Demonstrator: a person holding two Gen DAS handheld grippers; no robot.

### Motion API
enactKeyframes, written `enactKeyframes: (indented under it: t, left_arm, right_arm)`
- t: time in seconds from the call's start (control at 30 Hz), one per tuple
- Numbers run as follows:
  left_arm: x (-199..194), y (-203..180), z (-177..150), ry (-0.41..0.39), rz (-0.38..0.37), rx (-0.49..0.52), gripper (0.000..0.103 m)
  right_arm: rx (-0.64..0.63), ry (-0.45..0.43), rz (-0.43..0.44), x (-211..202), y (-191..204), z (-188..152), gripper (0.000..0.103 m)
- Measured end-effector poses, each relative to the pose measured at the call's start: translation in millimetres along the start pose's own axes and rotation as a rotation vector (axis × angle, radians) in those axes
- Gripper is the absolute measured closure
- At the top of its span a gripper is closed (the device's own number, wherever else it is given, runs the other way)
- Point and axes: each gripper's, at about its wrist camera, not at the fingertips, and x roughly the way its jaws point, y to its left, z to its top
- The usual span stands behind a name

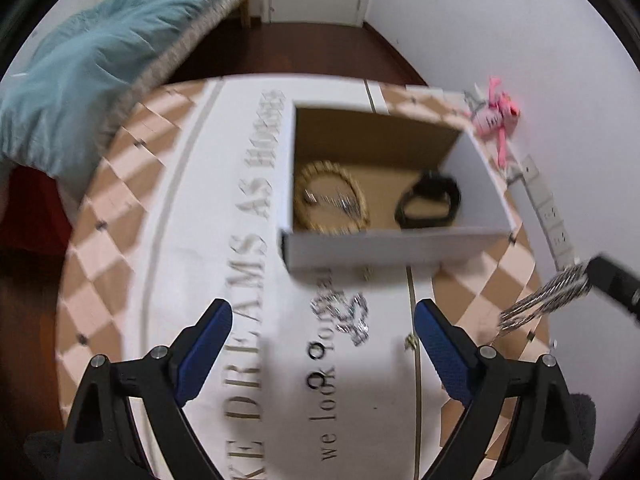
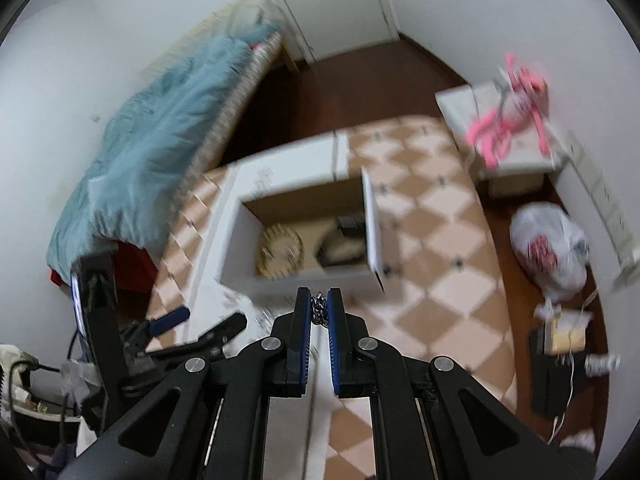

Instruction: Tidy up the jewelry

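Silver chain (image 2: 319, 309) pinched in closed right claw (image 2: 319, 314), lifted toward white box (image 1: 392, 242), likely joining gold bracelet (image 1: 330, 196). Left claw (image 1: 323, 354) wide open, empty, above second chain (image 1: 345, 312) on tabletop (image 1: 192, 184).

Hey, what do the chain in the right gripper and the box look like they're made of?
Chain: likely polished metal, since its small silvery links glint between the blue pads of the right gripper. Box: apparently cardboard with a matte white outside, its brown inner walls and thin, straight edges showing.
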Motion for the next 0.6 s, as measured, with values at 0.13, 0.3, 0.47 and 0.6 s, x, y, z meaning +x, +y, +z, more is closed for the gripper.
enactKeyframes:
  t: [0.13,0.3,0.47,0.6]
  left_arm:
    - [23.8,-11.3,-6.0,0.052,-0.007,0.023,0.011]
    - [47.0,-22.0,-8.4,0.085,0.031,0.078,0.037]
    - [47.1,-34.8,-4.1,0.064,0.049,0.134,0.091]
    - [46.5,-32.3,-2.2,0.06,0.014,0.11,0.098]
  right_arm:
    - [0.053,0.044,-0.038,25.2,-20.4,-23.9,0.095]
    - [0.107,0.075,-0.063,45.9,-36.4,-38.4,0.095]
    - [0.123,0.097,-0.111,64.3,-45.3,-41.7,0.095]
    - [0.132,0.109,-0.125,75.4,-47.4,-41.4,0.094]
